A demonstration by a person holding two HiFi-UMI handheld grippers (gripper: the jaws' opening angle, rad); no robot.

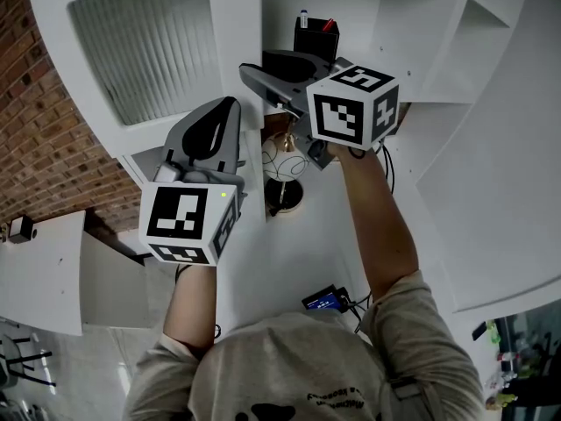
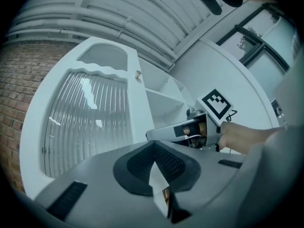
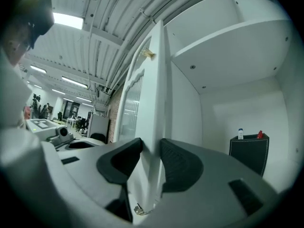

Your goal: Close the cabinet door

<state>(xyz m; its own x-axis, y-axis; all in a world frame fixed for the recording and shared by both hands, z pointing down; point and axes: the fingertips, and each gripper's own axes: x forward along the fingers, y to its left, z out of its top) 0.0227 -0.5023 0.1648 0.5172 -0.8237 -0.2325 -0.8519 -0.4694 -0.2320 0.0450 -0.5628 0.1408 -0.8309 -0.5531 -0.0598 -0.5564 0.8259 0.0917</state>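
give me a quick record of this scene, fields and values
cabinet door: open, ribbed glass panel
left tongs: shut, nothing held, facing the door's panel
right tongs: astride the door's edge; whether they press it is unclear
cabinet: black box standing at the back
task state: door not yet closed

Cabinet door (image 1: 149, 51) stood swung out left of the cabinet (image 1: 456, 103), brick wall (image 1: 35, 103) further left behind it. Your right gripper (image 1: 260, 86) sat at the door's free edge, that edge between its jaws, one jaw on each face. Your left gripper (image 1: 226, 108) was left of it, in front of the door's outer face, low on the panel. Inside the cabinet, right of the door edge, a box (image 1: 314, 40) stood in the compartment under a shelf (image 3: 228, 37). Below your arms, a small device (image 1: 323, 300) lay on the surface (image 1: 289, 253) near you.
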